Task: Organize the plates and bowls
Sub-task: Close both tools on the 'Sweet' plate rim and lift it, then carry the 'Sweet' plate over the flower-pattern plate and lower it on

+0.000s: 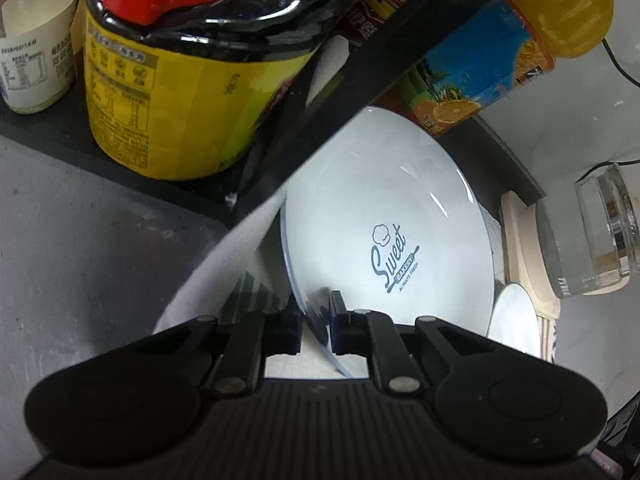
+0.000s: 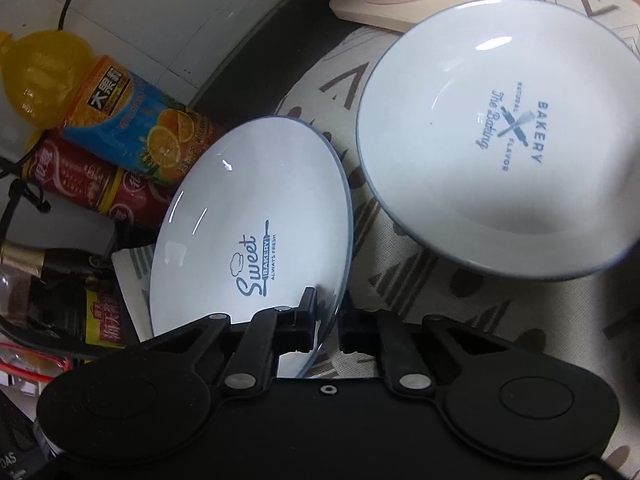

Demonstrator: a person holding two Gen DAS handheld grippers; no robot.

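A white plate [image 1: 380,208] printed "Sweet Bakery" stands tilted on edge by a black rack post [image 1: 360,72]. My left gripper [image 1: 316,324] is shut on its lower rim, one pad on each face. In the right wrist view the plate [image 2: 248,208] with the same print leans over a patterned cloth [image 2: 420,292], and my right gripper [image 2: 326,328] is shut on its rim. Neither view shows the other gripper. A second white dish [image 2: 500,152] printed "Bakery, The Baking" lies on the cloth to the right, apart from the held plate.
A yellow-labelled jug with a red cap [image 1: 180,100] and a milk bottle [image 1: 36,40] stand on the black shelf. An orange juice bottle [image 2: 100,92], red cans [image 2: 92,184], a glass jar [image 1: 592,232] and a pale wooden board [image 2: 400,8] crowd the plate.
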